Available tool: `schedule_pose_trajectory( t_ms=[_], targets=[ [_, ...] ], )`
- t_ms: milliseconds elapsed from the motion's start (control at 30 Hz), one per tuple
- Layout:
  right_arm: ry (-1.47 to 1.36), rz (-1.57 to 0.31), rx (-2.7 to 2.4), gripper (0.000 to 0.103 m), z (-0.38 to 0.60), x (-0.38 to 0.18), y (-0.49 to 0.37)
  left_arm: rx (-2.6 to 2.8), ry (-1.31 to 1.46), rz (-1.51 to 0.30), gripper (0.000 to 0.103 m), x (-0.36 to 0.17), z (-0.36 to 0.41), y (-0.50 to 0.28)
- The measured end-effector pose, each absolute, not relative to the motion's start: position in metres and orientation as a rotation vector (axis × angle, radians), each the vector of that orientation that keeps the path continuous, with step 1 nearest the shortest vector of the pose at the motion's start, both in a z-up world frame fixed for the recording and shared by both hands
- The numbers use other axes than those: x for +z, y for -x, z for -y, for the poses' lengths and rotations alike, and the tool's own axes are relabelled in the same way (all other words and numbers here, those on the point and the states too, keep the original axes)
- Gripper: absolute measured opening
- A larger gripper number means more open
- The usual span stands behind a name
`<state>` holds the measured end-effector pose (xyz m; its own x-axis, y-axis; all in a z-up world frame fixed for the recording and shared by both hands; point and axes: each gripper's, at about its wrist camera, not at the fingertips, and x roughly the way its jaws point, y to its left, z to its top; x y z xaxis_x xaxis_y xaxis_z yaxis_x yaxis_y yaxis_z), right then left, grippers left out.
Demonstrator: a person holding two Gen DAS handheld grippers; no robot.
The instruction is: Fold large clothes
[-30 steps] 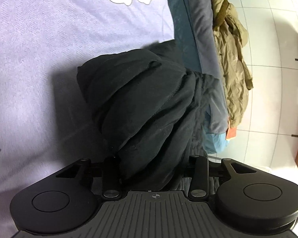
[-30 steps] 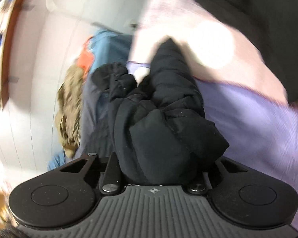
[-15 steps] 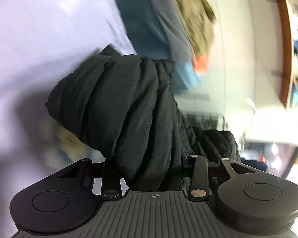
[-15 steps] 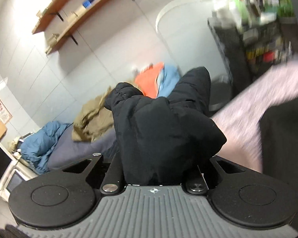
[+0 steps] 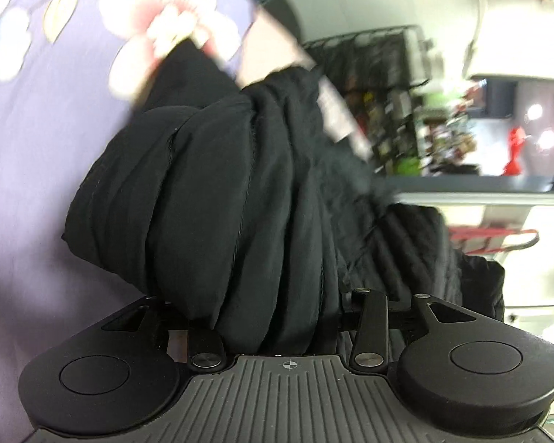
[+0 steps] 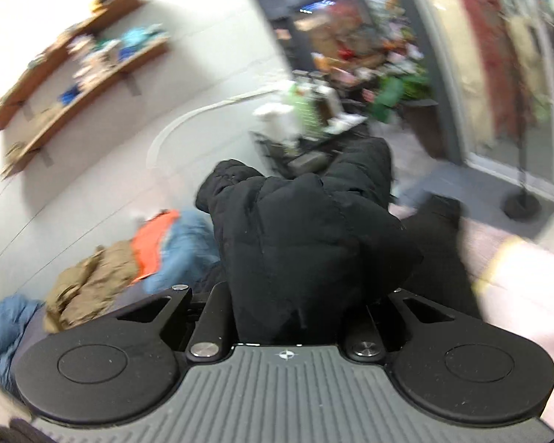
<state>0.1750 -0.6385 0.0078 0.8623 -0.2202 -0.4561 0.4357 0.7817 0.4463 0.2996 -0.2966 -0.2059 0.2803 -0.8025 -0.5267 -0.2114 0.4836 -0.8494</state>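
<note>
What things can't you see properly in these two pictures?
- Left gripper fingertips, left wrist view: buried under the bunched black padded jacket; jaws are opening with fabric between them.
- Right gripper fingertips, right wrist view: covered by the same jacket.
- Jacket's overall shape: cut off by both grippers' bodies.
- Wooden wall shelves, right wrist view: items smeared by motion blur.
- Dark rack, left wrist view: contents blurred.

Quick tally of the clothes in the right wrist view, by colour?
Black: 1, the padded jacket bunched in the right gripper
Olive-brown: 1, jacket on the pile
Orange: 1, garment
Blue: 2, one piece beside the orange, one at the left edge
Total: 5, counting only what the blur lets me separate.
</note>
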Motion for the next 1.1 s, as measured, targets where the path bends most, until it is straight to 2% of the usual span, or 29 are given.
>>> schedule_pose_trajectory(
  t_ms=[133,200,300,433,500,600,800,967,1100],
  targets=[
    [-0.747,-0.428,-0.444,0.021,0.678,-0.043,-0.147,-0.478,1.100,-1.338,0.094,-0.233,0.292,-0.290],
    [-0.829,-0.434,-0.476,0.023,0.690,-0.069,-0.137,-0.481,1.098,-1.358,0.101,-0.238,0.290,-0.290],
    [-1.026,-0.389,-0.500,0.026,0.706,-0.107,-0.119,-0.474,1.052,-1.376,0.103,-0.235,0.291,-0.300],
    [-1.074,-0.367,-0.517,0.038,0.711,-0.127,-0.114,-0.468,1.028,-1.400,0.103,-0.232,0.286,-0.294],
    [-1.110,-0.359,-0.525,0.040,0.713,-0.132,-0.111,-0.479,1.007,-1.401,0.103,-0.226,0.284,-0.294],
    [-1.138,-0.341,-0.533,0.046,0.713,-0.132,-0.107,-0.483,0.987,-1.398,0.103,-0.223,0.275,-0.297],
    [-1.155,-0.335,-0.547,0.066,0.715,-0.119,-0.094,-0.385,0.999,-1.376,0.103,-0.225,0.237,-0.287],
    [-1.103,-0.359,-0.584,0.069,0.714,-0.101,-0.082,-0.285,0.916,-1.316,0.103,-0.206,0.215,-0.288],
    [-0.987,-0.404,-0.645,0.071,0.704,-0.080,-0.082,-0.342,0.696,-1.194,0.103,-0.164,0.229,-0.289]
  ],
)
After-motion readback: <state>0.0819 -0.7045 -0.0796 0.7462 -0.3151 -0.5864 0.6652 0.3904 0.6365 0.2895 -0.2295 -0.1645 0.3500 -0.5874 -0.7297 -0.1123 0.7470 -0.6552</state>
